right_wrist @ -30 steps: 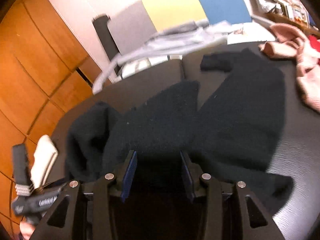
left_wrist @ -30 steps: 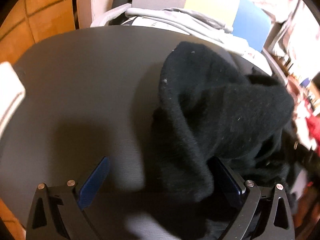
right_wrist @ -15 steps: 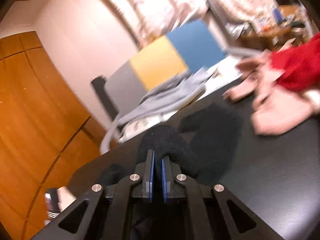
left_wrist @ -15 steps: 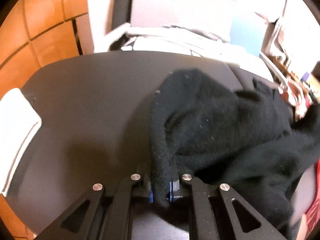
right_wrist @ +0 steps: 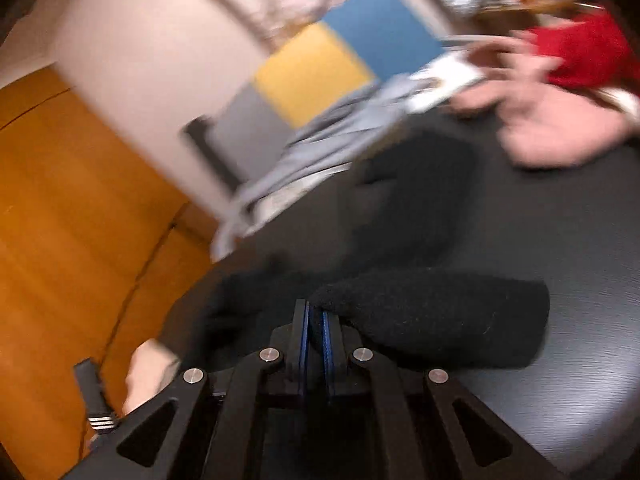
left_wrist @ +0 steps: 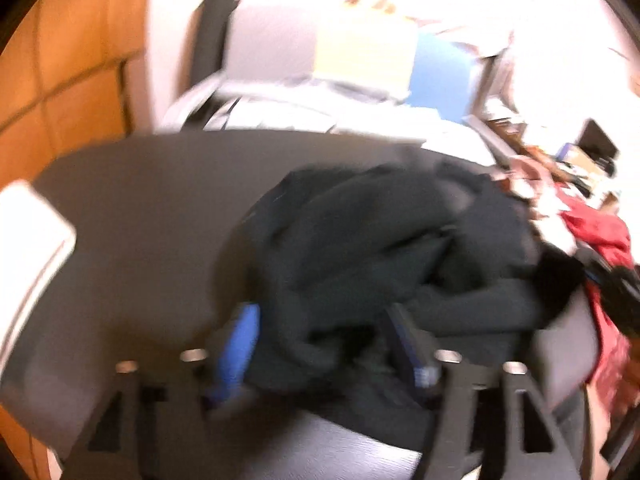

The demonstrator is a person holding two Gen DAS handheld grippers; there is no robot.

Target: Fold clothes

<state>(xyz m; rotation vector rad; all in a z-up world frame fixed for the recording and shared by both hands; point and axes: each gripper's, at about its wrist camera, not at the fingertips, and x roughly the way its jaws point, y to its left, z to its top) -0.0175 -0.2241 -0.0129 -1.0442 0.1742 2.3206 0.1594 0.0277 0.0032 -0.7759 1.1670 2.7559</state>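
Dark table [left_wrist: 132,208] | left gripper [left_wrist: 324,344] jaws spread around black garment [left_wrist: 384,240] | right gripper [right_wrist: 315,332] jaws pinching it

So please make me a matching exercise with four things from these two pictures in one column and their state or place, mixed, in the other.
Things:
1. left gripper
2. right gripper
3. red fabric garment
4. pink fabric garment

States or places:
A. shut on black fleece garment
B. far right, beyond the pink one
C. open, black fleece between its fingers
D. on the dark table, beyond the black fleece

Pairs: 1-C, 2-A, 3-B, 4-D
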